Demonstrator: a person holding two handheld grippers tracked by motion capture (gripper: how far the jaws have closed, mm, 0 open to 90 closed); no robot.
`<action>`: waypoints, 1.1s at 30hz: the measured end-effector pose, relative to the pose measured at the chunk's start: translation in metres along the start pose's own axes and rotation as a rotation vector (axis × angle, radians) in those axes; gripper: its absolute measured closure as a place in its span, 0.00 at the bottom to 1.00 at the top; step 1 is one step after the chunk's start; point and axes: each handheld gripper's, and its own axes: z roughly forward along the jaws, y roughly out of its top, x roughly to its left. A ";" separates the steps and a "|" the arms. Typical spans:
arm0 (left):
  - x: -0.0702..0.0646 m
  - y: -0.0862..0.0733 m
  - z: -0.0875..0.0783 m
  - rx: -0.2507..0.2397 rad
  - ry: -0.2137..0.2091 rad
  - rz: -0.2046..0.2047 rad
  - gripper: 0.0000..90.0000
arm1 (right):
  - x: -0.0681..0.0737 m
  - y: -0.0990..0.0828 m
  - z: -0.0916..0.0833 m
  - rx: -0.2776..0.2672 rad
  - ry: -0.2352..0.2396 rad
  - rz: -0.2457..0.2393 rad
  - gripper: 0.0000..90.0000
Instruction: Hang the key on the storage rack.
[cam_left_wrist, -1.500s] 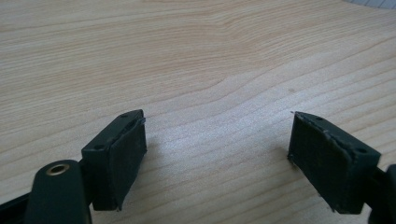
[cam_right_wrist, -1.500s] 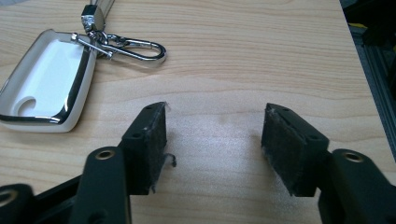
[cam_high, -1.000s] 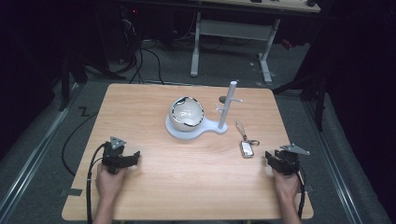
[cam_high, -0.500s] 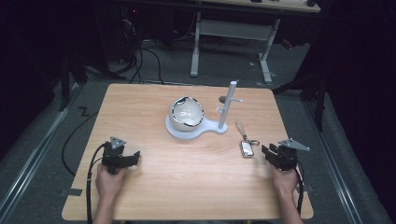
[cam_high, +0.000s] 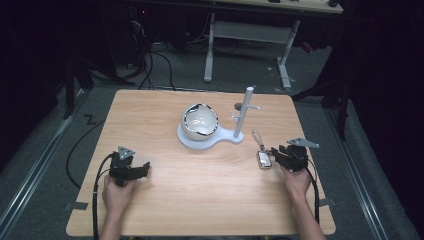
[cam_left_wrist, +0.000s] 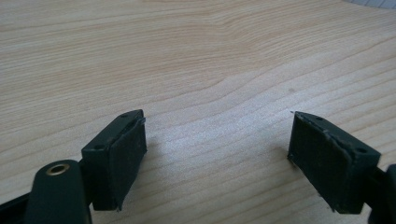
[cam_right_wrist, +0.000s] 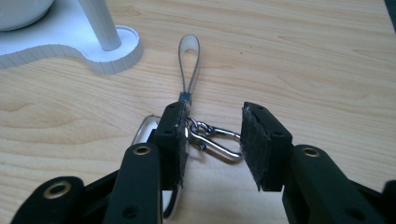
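The place looked like a lab or a recording room, not a home. A plain wooden table (cam_high: 210, 200) stood alone on grey carpet floor (cam_high: 45, 165), and the room around it was kept dark. Behind the table, bundles of black cables (cam_high: 150, 65) lay on the floor near dark equipment. Farther back stood a second desk with a white metal frame (cam_high: 245, 35). Metal rails (cam_high: 30, 185) ran along the floor at the left and the right of the table. Pieces of tape (cam_high: 76, 206) marked the floor beside the table's corners, as in a fixed test setup.
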 end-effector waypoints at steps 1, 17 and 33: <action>0.000 0.000 0.000 0.000 0.000 0.000 0.22 | 0.000 0.000 0.000 0.000 0.000 0.000 0.68; 0.000 0.000 0.000 0.000 0.000 0.000 0.22 | 0.014 0.017 0.034 0.058 0.037 -0.026 0.71; 0.000 0.000 0.000 0.000 0.000 0.000 0.22 | 0.015 0.019 0.060 0.145 0.009 -0.018 0.79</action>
